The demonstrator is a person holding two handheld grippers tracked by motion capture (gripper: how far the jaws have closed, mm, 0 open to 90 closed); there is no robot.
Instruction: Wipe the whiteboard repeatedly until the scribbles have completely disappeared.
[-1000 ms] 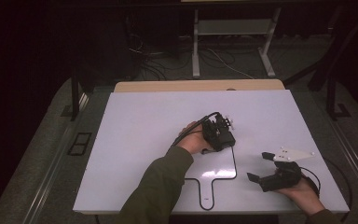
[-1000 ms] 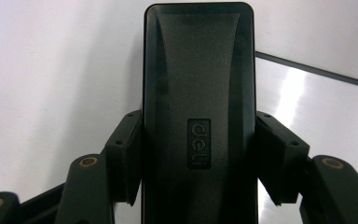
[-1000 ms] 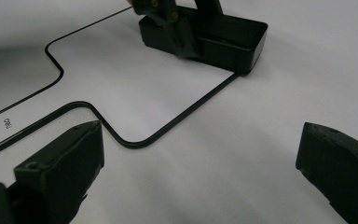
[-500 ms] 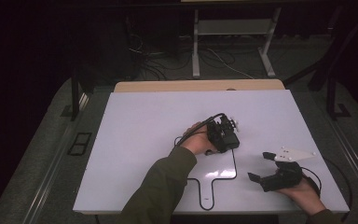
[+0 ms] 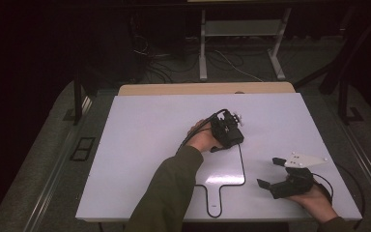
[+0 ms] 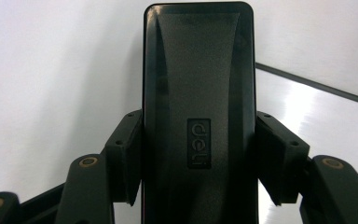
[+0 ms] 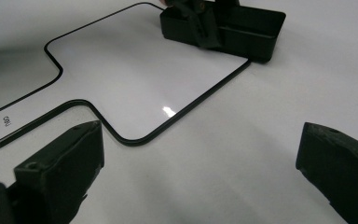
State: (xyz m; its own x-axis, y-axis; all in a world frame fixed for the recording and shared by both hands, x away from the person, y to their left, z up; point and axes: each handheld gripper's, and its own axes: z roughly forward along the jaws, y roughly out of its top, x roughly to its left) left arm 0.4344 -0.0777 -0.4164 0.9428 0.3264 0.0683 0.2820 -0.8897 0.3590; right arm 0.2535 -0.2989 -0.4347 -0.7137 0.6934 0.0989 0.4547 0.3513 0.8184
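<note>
A black oblong box (image 6: 198, 116) with "deli" moulded on its face sits clamped between the jaws of the left gripper (image 6: 198, 161), one pad pressed against each long side. From above, the left gripper (image 5: 228, 129) holds it near the middle of the white desk (image 5: 140, 145), at the upper right corner of a black paddle-shaped outline (image 5: 244, 166) drawn on the desk top. From the other gripper's camera, the box (image 7: 242, 30) looks like an open shallow tray resting on the desk right at that corner of the line (image 7: 135, 137). The right gripper (image 5: 273, 171) lies low near the desk's front right edge, well apart from the box, its jaws spread wide with nothing between them, a grey three-cornered plate (image 5: 304, 160) on top.
</note>
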